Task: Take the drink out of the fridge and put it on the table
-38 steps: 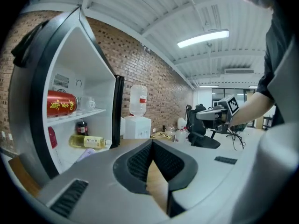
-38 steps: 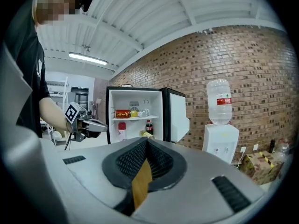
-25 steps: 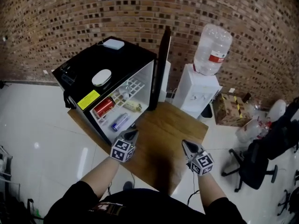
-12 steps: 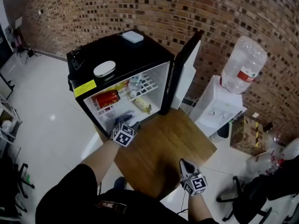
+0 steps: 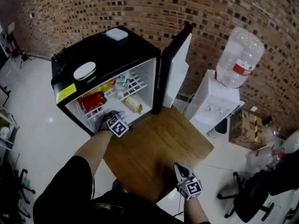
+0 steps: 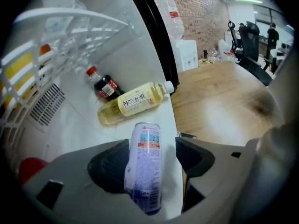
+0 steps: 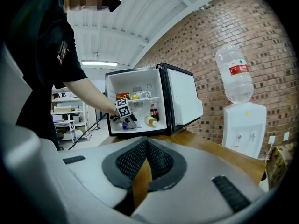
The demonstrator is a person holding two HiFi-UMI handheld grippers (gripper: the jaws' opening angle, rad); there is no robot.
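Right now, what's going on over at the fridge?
The person's left gripper reaches into the open fridge. Its jaws have just been opening and now stand either side of a blue and white can lying on the fridge floor, not yet pinching it. The right gripper waits shut and empty by the wooden table. The can is not out yet.

- Wooden table [image 5: 159, 143]: a small black fridge [image 5: 105, 55] stands on its far corner, door open.
- White fridge floor [image 6: 79, 125]: a blue-and-white can [image 6: 145, 164] lies near the front edge, a yellow bottle [image 6: 133, 101] lies behind it, and a dark bottle [image 6: 103, 85] sits just beside that.
- Wire shelf [image 6: 70, 24] above: a red can [image 5: 93, 101] lies on its side.
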